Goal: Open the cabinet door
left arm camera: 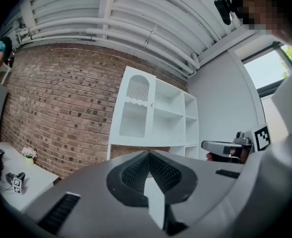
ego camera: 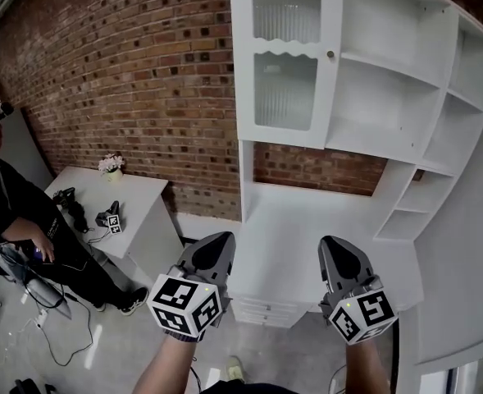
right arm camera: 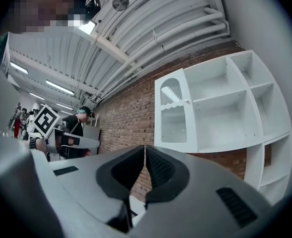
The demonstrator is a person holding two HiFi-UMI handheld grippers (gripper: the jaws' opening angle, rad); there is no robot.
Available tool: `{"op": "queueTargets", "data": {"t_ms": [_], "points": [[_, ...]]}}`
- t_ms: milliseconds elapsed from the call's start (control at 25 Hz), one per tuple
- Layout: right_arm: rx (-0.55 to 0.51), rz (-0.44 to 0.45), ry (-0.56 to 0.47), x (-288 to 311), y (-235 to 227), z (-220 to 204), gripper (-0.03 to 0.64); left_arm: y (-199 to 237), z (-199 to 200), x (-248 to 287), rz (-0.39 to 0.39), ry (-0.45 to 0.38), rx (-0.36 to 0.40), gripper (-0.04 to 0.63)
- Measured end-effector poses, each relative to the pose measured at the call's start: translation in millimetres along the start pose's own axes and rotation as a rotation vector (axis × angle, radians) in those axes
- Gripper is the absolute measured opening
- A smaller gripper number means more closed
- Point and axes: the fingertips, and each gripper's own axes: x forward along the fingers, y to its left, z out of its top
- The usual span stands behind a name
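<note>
The tall white cabinet has one door (ego camera: 286, 60), shut, with ribbed glass panes and a small round knob (ego camera: 331, 54) on its right edge. Open shelves (ego camera: 397, 80) fill the cabinet to the right of the door. Both grippers hang in the air well short of the cabinet, below the door and side by side. My left gripper (ego camera: 219, 238) is shut and holds nothing. So is my right gripper (ego camera: 333, 243). The door (left arm camera: 136, 110) shows far off beyond the left gripper (left arm camera: 149, 153). The right gripper view shows the door (right arm camera: 174, 115) and knob (right arm camera: 187, 101) ahead of the right gripper (right arm camera: 145, 148).
A brick wall (ego camera: 126, 72) runs behind and left of the cabinet. A white table (ego camera: 130, 199) at the left carries a small flower pot (ego camera: 111, 166) and some devices. A person in black (ego camera: 15, 220) sits beside it. Drawers (ego camera: 262, 310) sit under the cabinet's counter (ego camera: 307, 220).
</note>
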Motion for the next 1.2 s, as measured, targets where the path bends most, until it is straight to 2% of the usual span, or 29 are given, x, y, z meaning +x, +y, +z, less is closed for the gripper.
{"op": "queueTargets", "data": {"t_ms": [200,560,720,880,1200], "points": [[-0.008,-0.052,0.01,49,-8,-8,0.005,43,6,37,-0.04,0.002,0.011,0.005],[-0.029,-0.124,0.061,104,-26,-27,0.008,90,-1,88,-0.108,0.016,-0.026,0.005],[-0.018,-0.119,0.077,124,-41,-32,0.008,103,-2,107,-0.102,0.018,-0.044,0.005],[-0.023,-0.111,0.058,148,-68,-36,0.011,111,4,132,-0.085,0.011,-0.03,0.005],[-0.019,-0.072,0.044,200,-130,-43,0.086,131,15,178,-0.007,0.0,-0.03,0.005]]}}
